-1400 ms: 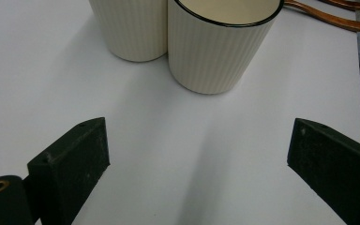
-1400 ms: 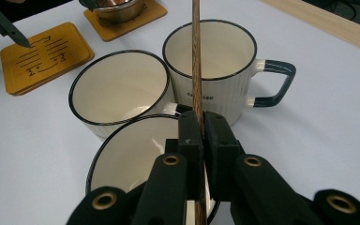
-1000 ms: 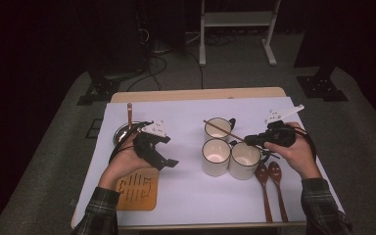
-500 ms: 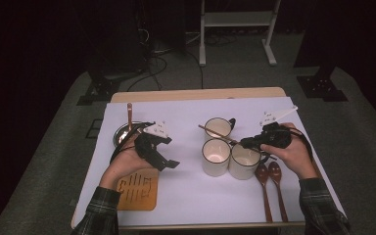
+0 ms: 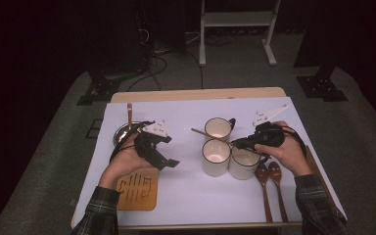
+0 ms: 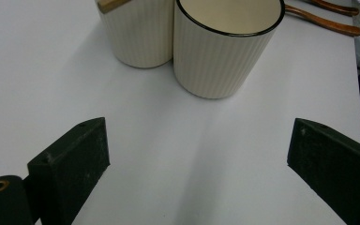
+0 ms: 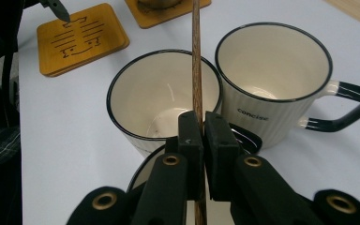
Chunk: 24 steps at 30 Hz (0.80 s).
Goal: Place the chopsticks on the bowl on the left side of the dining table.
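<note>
Three white ribbed mugs with black rims stand together mid-table: a back mug (image 5: 218, 128) (image 7: 274, 61), a front left mug (image 5: 216, 156) (image 7: 164, 93) and a front right mug (image 5: 244, 164). My right gripper (image 5: 240, 143) (image 7: 202, 131) hovers over the front right mug, shut on a thin wooden stick (image 5: 198, 131) (image 7: 197, 56). The stick reaches out level above the other two mugs. My left gripper (image 5: 169, 163) (image 6: 197, 154) rests low on the white table cover with its jaws wide open and nothing between them. It faces the mugs (image 6: 227, 47).
Two wooden spoons (image 5: 270, 181) (image 6: 323, 21) lie right of the mugs. A wooden coaster (image 5: 137, 188) (image 7: 82, 37) sits by the left hand. A metal bowl (image 5: 122, 133) with a wooden handle sticking out stands behind that hand. The table edge (image 5: 200, 93) is beyond.
My right gripper has drifted slightly to the left with the stick, so the stick's tip now reaches farther past the mugs. The left hand has stayed put.
</note>
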Each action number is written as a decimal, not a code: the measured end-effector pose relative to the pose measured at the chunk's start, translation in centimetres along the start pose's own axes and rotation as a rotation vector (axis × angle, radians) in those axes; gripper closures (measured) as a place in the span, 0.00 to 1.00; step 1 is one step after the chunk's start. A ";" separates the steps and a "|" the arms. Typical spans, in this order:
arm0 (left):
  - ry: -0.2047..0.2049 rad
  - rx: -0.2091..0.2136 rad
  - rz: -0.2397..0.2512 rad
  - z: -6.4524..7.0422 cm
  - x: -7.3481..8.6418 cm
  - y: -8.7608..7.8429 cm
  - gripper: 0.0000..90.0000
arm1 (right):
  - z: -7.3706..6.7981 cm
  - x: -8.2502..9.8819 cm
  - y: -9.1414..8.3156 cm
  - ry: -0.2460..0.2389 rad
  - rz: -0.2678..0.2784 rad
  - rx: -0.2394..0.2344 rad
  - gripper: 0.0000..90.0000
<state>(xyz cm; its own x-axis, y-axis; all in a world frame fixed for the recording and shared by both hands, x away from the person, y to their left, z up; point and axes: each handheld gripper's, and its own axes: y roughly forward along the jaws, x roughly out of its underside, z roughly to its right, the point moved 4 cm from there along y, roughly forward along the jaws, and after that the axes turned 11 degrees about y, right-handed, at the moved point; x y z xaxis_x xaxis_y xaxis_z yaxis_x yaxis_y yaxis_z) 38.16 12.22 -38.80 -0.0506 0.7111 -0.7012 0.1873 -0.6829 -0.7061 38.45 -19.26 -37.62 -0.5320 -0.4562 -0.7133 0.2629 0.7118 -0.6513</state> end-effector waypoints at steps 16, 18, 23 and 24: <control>0.023 0.015 -0.006 -0.3 -1.2 0.3 0.06 | -0.5 -0.4 0.5 -0.031 -0.018 -0.033 0.95; 0.030 0.014 -0.007 -0.3 -1.4 0.3 0.05 | -0.6 -0.4 0.6 -0.034 -0.021 -0.036 0.95; 0.040 0.013 -0.007 -0.6 -1.8 0.4 0.06 | -0.7 -0.5 0.9 -0.035 -0.032 -0.046 0.95; 0.039 0.012 -0.006 -0.6 -1.8 0.4 0.06 | -0.7 -0.5 1.0 -0.039 -0.035 -0.046 0.95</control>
<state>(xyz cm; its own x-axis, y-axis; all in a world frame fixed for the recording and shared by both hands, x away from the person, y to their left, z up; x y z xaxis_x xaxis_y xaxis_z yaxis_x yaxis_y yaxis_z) 38.88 10.75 -37.72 -0.0138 0.7207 -0.6931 0.1753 -0.6807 -0.7113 38.36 -17.95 -37.70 -0.5082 -0.5009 -0.7006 0.2071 0.7185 -0.6639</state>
